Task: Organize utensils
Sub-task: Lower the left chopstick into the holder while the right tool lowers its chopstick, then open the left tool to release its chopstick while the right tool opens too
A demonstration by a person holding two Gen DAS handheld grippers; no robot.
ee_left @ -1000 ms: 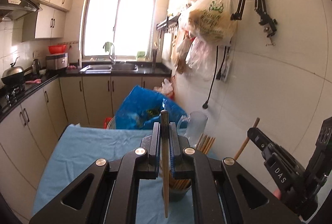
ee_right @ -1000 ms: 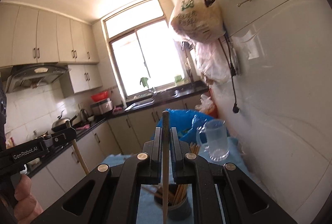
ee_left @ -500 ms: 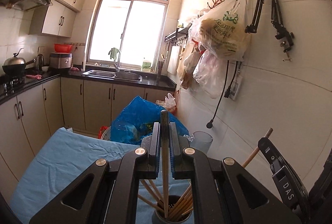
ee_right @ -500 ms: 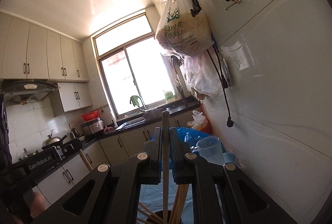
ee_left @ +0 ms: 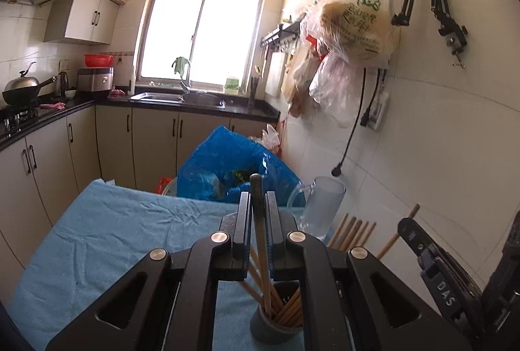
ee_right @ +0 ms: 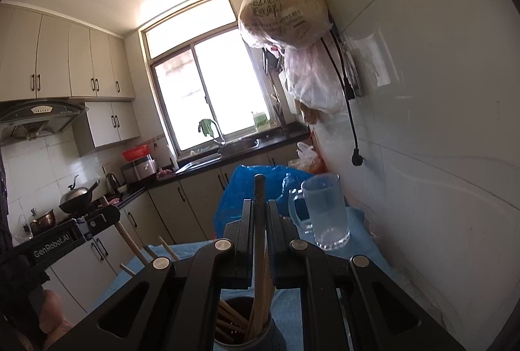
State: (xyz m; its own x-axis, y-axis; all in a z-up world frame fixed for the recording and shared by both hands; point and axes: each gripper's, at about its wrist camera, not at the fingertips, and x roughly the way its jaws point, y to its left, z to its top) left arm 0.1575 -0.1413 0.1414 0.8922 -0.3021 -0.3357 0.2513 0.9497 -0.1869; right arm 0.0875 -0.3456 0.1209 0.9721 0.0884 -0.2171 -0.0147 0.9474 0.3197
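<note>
My left gripper (ee_left: 257, 201) is shut on a wooden chopstick (ee_left: 260, 240) whose lower end stands inside a dark grey holder cup (ee_left: 273, 330) full of several chopsticks. My right gripper (ee_right: 259, 208) is shut on another chopstick (ee_right: 259, 253), its lower end inside the same holder cup (ee_right: 260, 338). The right gripper also shows at the right edge of the left wrist view (ee_left: 410, 225), and the left gripper at the left of the right wrist view (ee_right: 107, 212). Both stand over the blue tablecloth (ee_left: 107, 231).
A clear glass mug (ee_right: 325, 211) stands on the cloth by the white tiled wall (ee_left: 438, 156). A blue plastic bag (ee_left: 227, 169) sits at the table's far end. Bags hang from wall hooks (ee_left: 354, 29). Cabinets and counter run along the left (ee_left: 48, 149).
Both grippers have tilted down over the holder cup, and both chopsticks now reach into it among the others. Both stay shut.
</note>
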